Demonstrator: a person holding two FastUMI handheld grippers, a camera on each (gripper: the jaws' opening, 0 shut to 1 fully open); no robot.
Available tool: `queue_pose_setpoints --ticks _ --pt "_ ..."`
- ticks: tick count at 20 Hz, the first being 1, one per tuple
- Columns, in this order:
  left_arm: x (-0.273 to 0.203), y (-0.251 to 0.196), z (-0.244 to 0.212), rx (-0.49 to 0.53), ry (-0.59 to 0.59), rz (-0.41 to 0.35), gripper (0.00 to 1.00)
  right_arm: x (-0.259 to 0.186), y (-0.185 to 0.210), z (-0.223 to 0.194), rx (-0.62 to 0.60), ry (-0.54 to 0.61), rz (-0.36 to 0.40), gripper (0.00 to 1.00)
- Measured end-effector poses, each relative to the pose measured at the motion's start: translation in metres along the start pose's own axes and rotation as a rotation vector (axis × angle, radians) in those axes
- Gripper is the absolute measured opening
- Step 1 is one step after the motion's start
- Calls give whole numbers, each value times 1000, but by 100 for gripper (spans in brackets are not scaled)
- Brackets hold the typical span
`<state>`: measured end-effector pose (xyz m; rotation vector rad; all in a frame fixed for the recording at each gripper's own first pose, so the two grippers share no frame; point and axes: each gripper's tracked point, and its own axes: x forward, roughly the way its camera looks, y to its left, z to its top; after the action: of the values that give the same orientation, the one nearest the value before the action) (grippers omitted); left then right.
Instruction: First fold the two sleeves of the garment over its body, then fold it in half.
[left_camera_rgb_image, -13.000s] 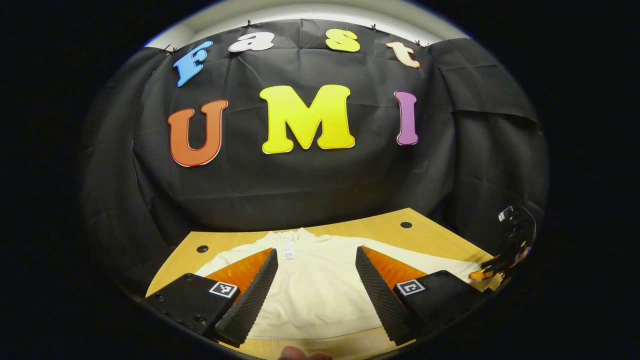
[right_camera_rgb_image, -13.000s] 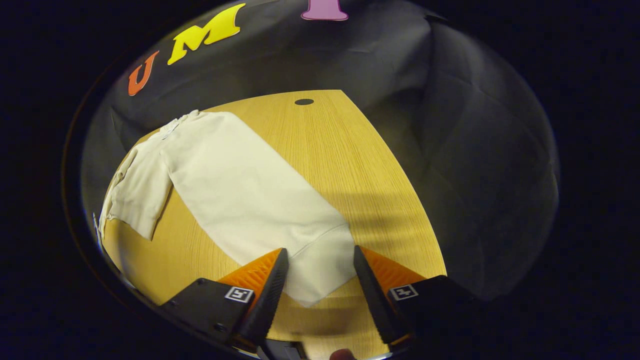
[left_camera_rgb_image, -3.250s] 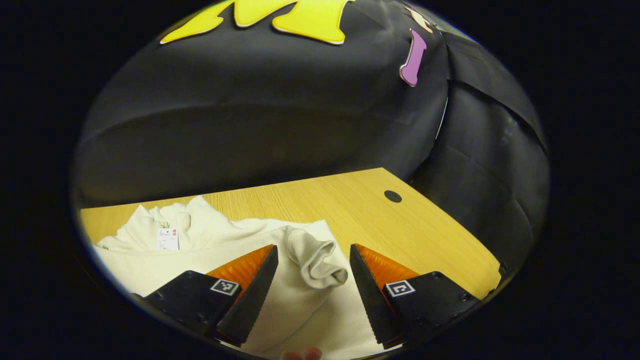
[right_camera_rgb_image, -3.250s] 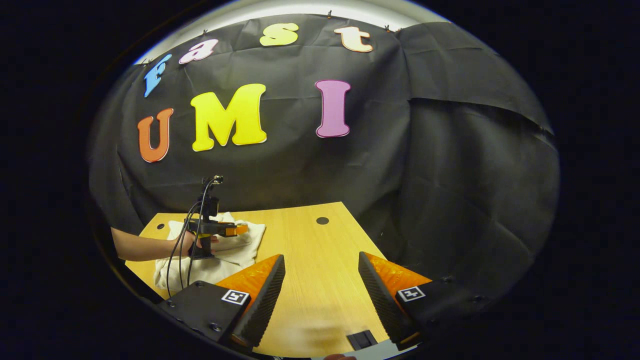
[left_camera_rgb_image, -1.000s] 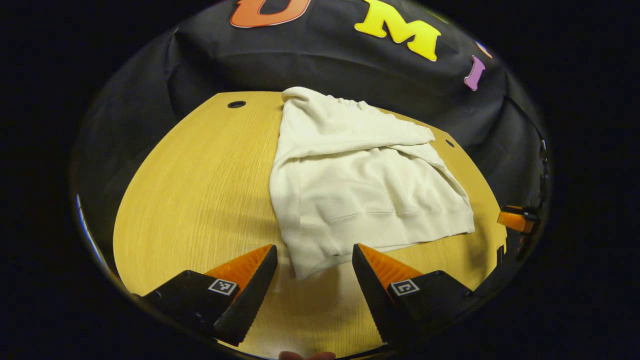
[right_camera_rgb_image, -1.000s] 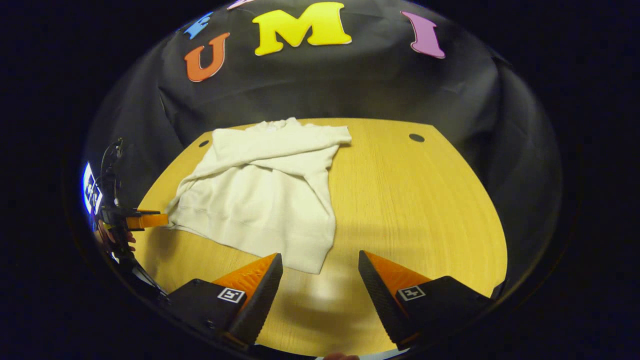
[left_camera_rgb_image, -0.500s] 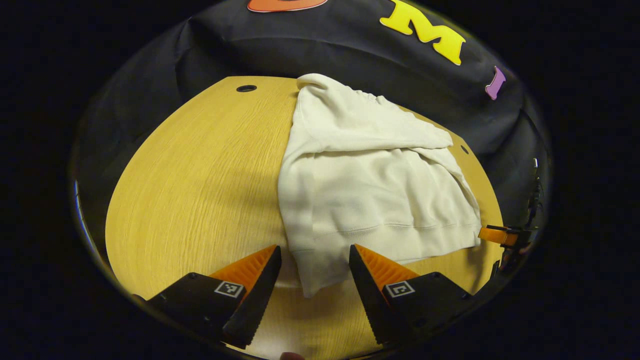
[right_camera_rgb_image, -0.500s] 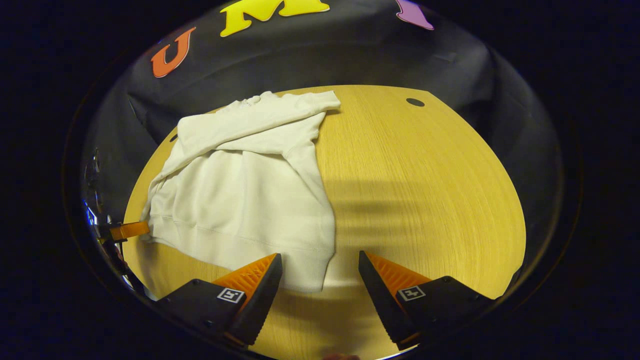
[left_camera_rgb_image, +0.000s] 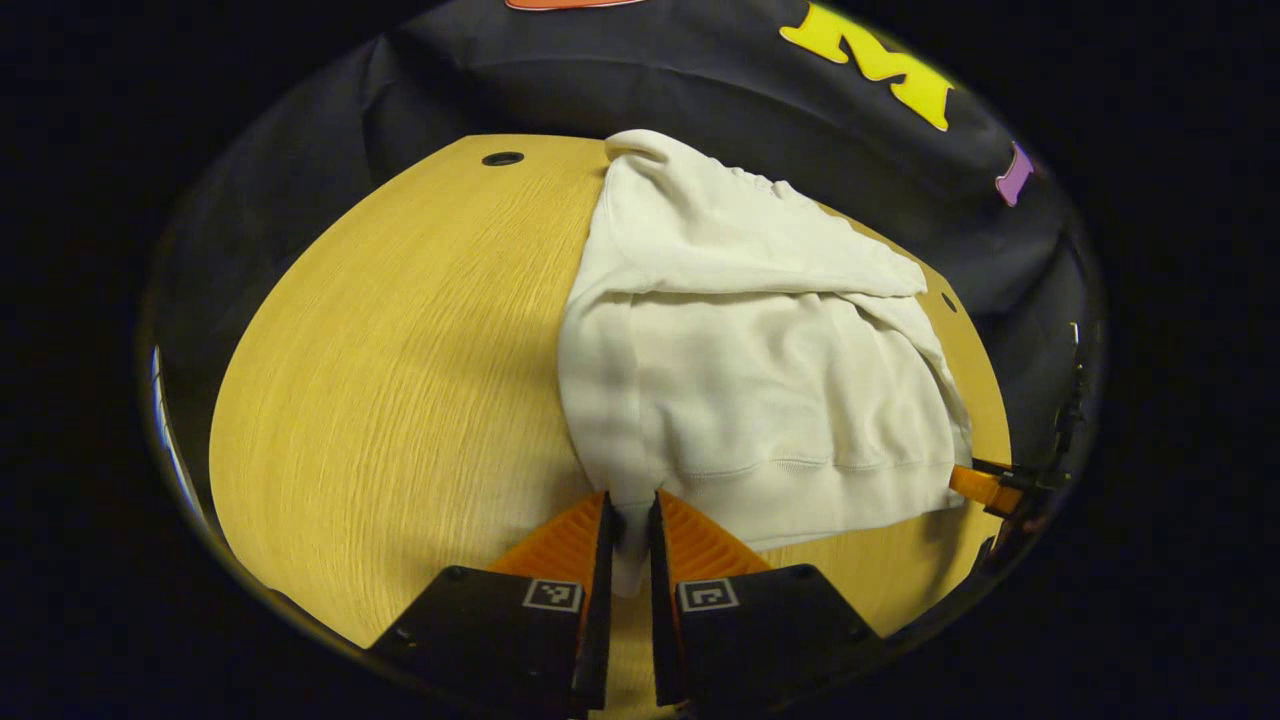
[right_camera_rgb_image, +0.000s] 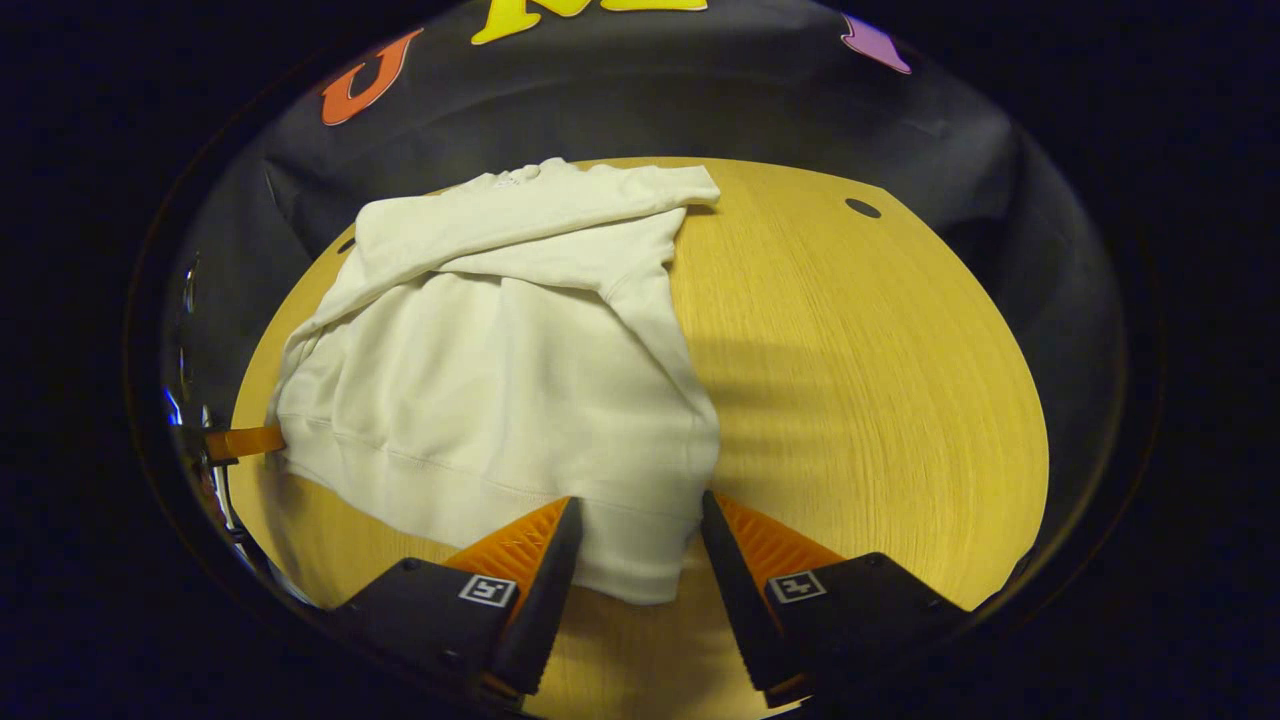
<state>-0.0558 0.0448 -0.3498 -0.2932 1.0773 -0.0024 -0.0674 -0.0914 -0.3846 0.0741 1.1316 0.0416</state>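
Left gripper view: the left gripper (left_camera_rgb_image: 628, 520) is low over the wooden table (left_camera_rgb_image: 390, 340), its fingers pinching the near hem corner of the cream garment (left_camera_rgb_image: 740, 370) — sleeves folded across its body. Right gripper view: the right gripper (right_camera_rgb_image: 632, 545) is spread wide, straddling the other hem corner without pressing it — the left gripper's tip pokes in at the far hem corner.

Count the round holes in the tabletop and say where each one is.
2. One hole sits near the table's far left corner; the other hole near the far right corner. The garment may hide more.
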Motion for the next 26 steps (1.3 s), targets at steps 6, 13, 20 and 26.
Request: queue_pose_setpoints --ticks 6,13,20,26 --pt "-1 -3 1 -10 4 -1 8 2 10 5 124 6 54 20" --pt "-21 -8 14 57 -48 -34 4 -16 11 15 267 5 131 6" --pt "-47 -28 50 76 -135 -119 3 -55 14 65 284 -90 222 6" --pt "-75 -46 128 80 -260 -189 3 -85 25 143 266 -196 275 6"
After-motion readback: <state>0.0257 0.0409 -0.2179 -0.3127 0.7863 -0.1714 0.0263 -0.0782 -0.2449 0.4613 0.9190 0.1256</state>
